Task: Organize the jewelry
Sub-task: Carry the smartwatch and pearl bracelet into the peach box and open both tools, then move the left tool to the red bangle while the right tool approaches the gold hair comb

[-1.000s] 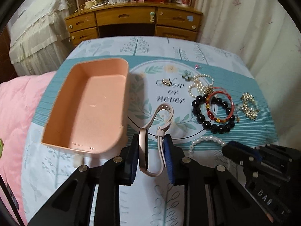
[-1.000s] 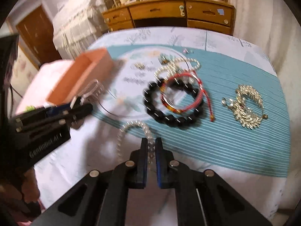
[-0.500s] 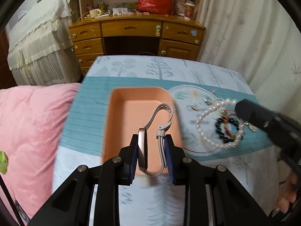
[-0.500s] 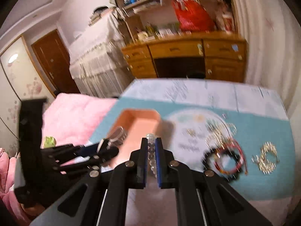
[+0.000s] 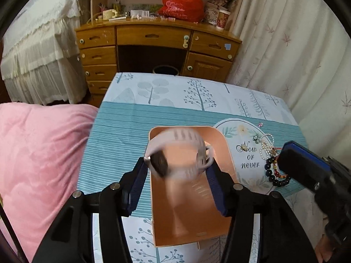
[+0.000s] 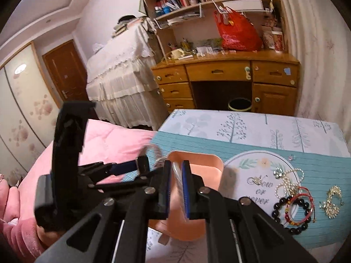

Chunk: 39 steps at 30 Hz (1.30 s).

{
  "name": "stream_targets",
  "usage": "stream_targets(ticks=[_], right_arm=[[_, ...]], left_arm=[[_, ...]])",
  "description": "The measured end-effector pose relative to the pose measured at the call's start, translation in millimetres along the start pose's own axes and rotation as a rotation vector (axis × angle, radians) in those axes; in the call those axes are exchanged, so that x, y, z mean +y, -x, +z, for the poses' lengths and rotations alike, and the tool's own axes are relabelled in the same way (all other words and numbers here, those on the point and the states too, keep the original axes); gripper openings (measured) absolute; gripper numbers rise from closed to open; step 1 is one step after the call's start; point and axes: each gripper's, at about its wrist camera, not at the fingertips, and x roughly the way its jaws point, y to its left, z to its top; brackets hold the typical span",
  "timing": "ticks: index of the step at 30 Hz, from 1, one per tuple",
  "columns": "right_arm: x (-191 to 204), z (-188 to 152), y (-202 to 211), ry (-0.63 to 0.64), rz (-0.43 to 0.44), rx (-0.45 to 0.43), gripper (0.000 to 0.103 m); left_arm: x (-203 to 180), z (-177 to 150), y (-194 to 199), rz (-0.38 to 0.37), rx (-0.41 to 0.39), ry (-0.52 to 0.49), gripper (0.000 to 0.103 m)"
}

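My left gripper (image 5: 175, 182), jaws opening, no longer pinches the blurred pale pink strap watch (image 5: 177, 153) above the peach rectangular plastic tray (image 5: 227, 151). My right gripper (image 6: 176, 188), jaws opening, has a blurred white strand (image 6: 178, 175) between its 2 pads; contact unclear. Remaining bracelets (image 6: 294, 208) lie beside the tray.
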Motion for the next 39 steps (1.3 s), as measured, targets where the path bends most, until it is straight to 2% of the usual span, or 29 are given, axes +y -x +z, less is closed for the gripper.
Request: stream_targets(ticks=[3,9,14,16,17,18,23,31,34,35,39], right_arm=[[-3.4,-6.8,0.9,0.0,-0.014,0.009,0.036],[-13.7,-18.5,7.1,-0.028,-0.053,0.028,0.04],[-18.4,-26.9,12.3,-0.028,-0.095,0.054,0.047],[-20.5,-31.8,14.2,-0.026,-0.108,0.068,0.053],[-21.3,-33.7,15.0,-0.025,-0.115,0.073,0.06],[-22.6,-36.5,16.0,-0.024,-0.127,0.079,0.064],[-28.2,-51.7,17.9,0.015,-0.2,0.14,0.07],[-47.8,-88.1,22.5,0.226,-0.368,0.297,0.072],[-62.4,-99.8,23.6,0.31,-0.443,0.354,0.072],[-69.5,-104.4,23.3,0.344,-0.47,0.378,0.072],[-95.4,-112.9,24.2,0.431,-0.529,0.421,0.072]], left_arm=[[-1.5,-4.2,-1.4,0.016,-0.004,-0.029,0.054],[-3.0,-9.8,-1.4,-0.025,-0.007,-0.02,0.056],[-14.1,-11.1,-3.8,-0.02,0.001,-0.043,0.058],[-19.6,-12.4,-5.5,-0.034,0.013,-0.047,0.059],[-22.4,-13.6,-6.3,-0.04,0.019,-0.048,0.06],[-27.2,-16.0,-7.2,-0.047,0.028,-0.049,0.065],[-46.6,-24.2,-8.9,-0.046,0.055,-0.061,0.073],[-77.9,-36.5,-7.5,-0.048,0.099,-0.093,0.078],[-91.8,-37.6,-9.2,-0.052,0.109,-0.095,0.08],[-96.9,-37.8,-10.5,-0.058,0.114,-0.093,0.084],[-124.1,-39.0,-17.9,-0.081,0.128,-0.087,0.086]])
